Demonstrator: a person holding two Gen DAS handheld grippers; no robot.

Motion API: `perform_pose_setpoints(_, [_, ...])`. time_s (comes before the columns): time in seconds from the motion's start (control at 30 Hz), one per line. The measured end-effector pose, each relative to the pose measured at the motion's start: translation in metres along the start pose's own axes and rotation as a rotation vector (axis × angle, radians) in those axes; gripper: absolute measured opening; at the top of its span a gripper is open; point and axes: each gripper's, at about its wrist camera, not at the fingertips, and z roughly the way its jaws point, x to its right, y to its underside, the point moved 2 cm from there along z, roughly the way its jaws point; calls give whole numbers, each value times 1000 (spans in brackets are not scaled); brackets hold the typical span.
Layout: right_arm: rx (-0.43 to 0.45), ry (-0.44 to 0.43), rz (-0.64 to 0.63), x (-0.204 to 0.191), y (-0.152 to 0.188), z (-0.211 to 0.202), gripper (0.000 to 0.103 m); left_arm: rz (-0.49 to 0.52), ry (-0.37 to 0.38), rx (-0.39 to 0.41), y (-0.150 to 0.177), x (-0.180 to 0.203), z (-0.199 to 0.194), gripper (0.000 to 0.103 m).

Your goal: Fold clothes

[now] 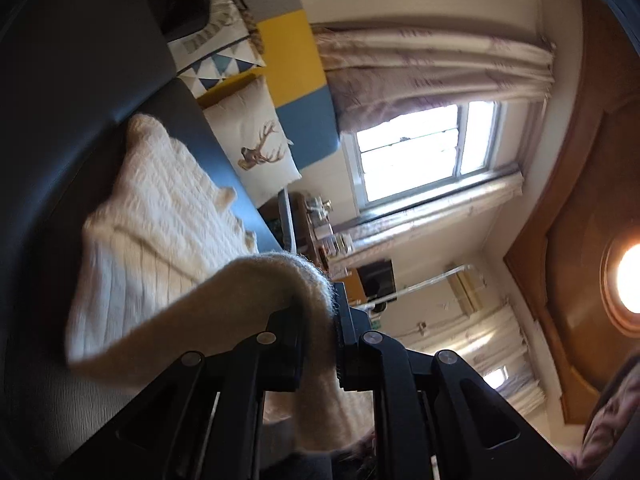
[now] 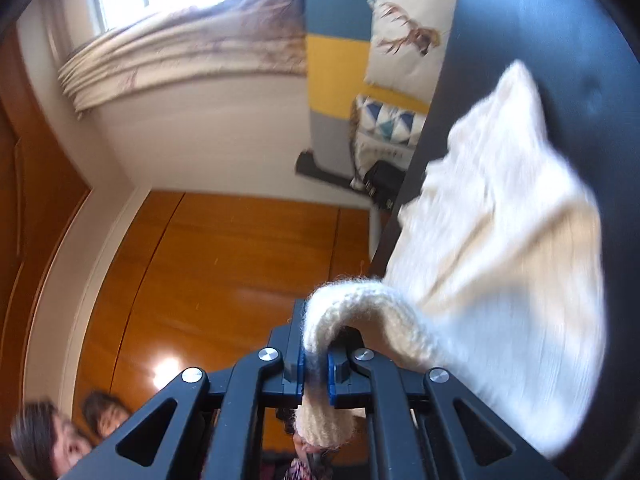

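Note:
A cream knitted sweater (image 1: pixel 160 216) lies partly on a dark surface (image 1: pixel 80 80) and is lifted at the near end. My left gripper (image 1: pixel 320 332) is shut on a thick edge of the sweater, which drapes over its fingers. In the right wrist view the same sweater (image 2: pixel 500 248) hangs blurred at the right, over the dark surface (image 2: pixel 540 20). My right gripper (image 2: pixel 316 364) is shut on a rolled knit edge that loops over the blue pads (image 2: pixel 331 376) and pokes out below them. Both views are rolled steeply sideways.
Cushions, one with a deer print (image 1: pixel 260 152) and one with triangles (image 1: pixel 216 68), lean at the surface's far edge beside a black bag (image 1: pixel 180 4). A curtained window (image 1: pixel 424 152), wooden panelling (image 2: pixel 224 264) and a ceiling lamp (image 1: pixel 632 276) surround. Two persons' heads (image 2: pixel 60 436) show bottom left.

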Motion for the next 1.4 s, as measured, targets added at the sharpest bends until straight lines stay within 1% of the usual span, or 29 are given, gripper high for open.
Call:
perform_pose_setpoints(0.07, [37,10,28,5,-22,11,6,-28,-13,29,-18,-12,13,12])
perform_pose_setpoints(0.13, [61,45,45,14,-42,21,6,-55,-29,53,-37,-24,26,12])
perform_pose_setpoints(0.2, [78,73,84,25,-63,32,6,-82,-65,88,-56,-38,40,12])
perform_pose_setpoints(0.27, [90,110,117,39,-76,44,6,-104,-97,99,-70,-49,52,12])
perform_pose_setpoints(0.33, [88,151,149,53,-86,56,6,-93,-123,65,-73,-51,61,12])
perform_pose_setpoints(0.43, [89,192,192,70,-95,64,6,-70,-160,8,-77,-51,74,12])
perform_pose_setpoints(0.5, [100,187,229,82,-99,65,6,-55,-186,-30,-79,-52,82,12])
perform_pose_setpoints(0.53, [101,180,242,84,-100,66,9,-38,-218,-51,-80,-52,86,13])
perform_pose_setpoints(0.57, [102,172,255,87,-101,66,9,-23,-255,-71,-80,-53,88,15])
perform_pose_setpoints(0.6, [103,165,268,90,-101,66,9,-12,-287,-88,-81,-54,90,24])
perform_pose_setpoints(0.63, [104,157,281,93,-102,66,13,-3,-312,-102,-81,-55,91,39])
perform_pose_setpoints(0.67, [105,149,294,95,-102,66,14,6,-334,-116,-81,-56,92,45])
perform_pose_setpoints(0.7, [106,141,306,98,-103,66,18,22,-355,-124,-82,-55,94,50])
perform_pose_setpoints(0.73, [105,131,318,99,-104,66,21,54,-381,-131,-82,-53,97,51])
perform_pose_setpoints(0.83, [97,122,369,102,-107,69,23,149,-481,-158,-84,-45,106,52])
perform_pose_setpoints(0.9, [79,126,390,103,-109,71,24,186,-526,-170,-88,-39,112,52])
perform_pose_setpoints(1.0, [38,160,397,99,-111,72,27,254,-585,-129,-96,-31,108,52])
perform_pose_setpoints(1.03, [24,193,362,92,-114,72,30,273,-599,-112,-98,-29,106,53])
perform_pose_setpoints(1.07, [10,226,323,85,-117,72,31,282,-611,-117,-98,-29,107,56])
perform_pose_setpoints(1.1, [3,268,245,74,-122,70,33,288,-622,-127,-98,-30,108,61])
perform_pose_setpoints(1.2, [-31,474,-54,38,-131,63,37,294,-614,-204,-93,-35,117,62])
perform_pose_setpoints(1.23, [-37,533,-132,30,-132,63,37,300,-619,-230,-90,-37,120,62])
perform_pose_setpoints(1.33, [-72,687,-338,10,-132,66,37,343,-632,-273,-81,-39,130,62])
perform_pose_setpoints(1.4, [-142,800,-457,6,-131,80,38,366,-651,-298,-80,-40,138,62])
